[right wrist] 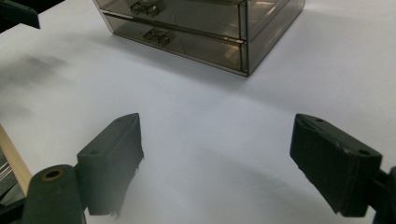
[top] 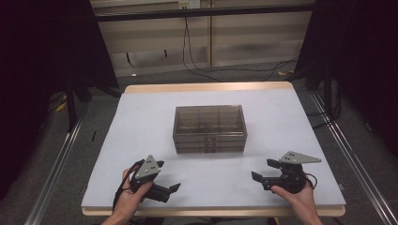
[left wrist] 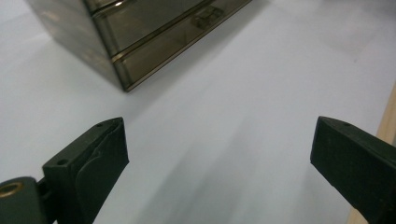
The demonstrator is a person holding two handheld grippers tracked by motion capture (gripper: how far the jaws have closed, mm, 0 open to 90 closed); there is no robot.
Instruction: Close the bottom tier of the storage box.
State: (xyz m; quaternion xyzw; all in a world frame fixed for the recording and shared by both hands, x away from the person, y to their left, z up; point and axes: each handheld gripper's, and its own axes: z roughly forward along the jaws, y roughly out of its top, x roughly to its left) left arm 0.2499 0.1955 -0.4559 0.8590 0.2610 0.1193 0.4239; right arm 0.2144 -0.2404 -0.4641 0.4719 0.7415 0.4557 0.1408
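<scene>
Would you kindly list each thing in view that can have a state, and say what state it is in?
Drawer box: upright mid-table, all drawers shut, untouched.
Bottom drawer: pushed in, flush with the front.
Left gripper: open, nothing between the jaws, low over the table, short of the box.
Right gripper: open, nothing between the jaws, short of the box.
Table: white top, bare around the box.

— How do the hands sit?
— The left gripper (top: 174, 188) is low at the near edge, jaws wide apart, nothing between them.
— And opposite it?
— The right gripper (top: 263, 169) faces inward toward it, jaws spread, empty too.
</scene>
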